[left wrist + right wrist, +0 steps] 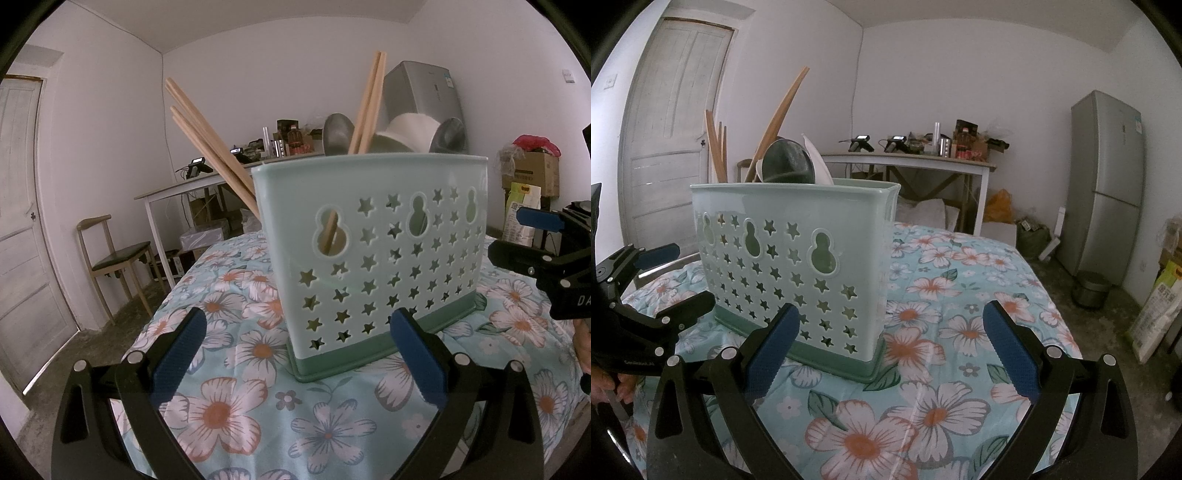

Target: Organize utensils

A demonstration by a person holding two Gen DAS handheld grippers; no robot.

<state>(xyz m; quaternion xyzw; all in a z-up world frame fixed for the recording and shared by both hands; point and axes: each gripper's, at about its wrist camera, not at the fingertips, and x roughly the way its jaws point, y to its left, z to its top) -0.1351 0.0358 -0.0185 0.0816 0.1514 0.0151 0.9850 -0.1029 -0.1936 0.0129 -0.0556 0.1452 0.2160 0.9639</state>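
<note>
Utensil holder stands loaded on the flowered cloth

Utensil holder (373,258), pale green plastic with star-shaped and gourd-shaped cut-outs and a darker green base, stands upright on a bench covered by a blue flowered cloth (229,413). Wooden chopsticks (210,147) lean out of its top at one end, another pair rises near the middle, and two metal spoons (338,134) and a white spoon (402,134) poke above the rim.

The left claw (295,360) hovers just in front of the holder, its blue-padded fingers (179,360) spread wide apart and holding nothing. The right claw (892,356) sits at the holder's other front corner, likewise spread wide and empty; its left finger overlaps the holder's lower edge in view, though contact cannot be confirmed.

Readable writing is scarce. In the right wrist view the left claw's black body carries small white lettering that looks like "GenRobot.AI". In the left wrist view the right claw's body shows the letters "DA", cut off at the frame edge. A grey fridge (1108,181) bears a label too small to read.
</note>
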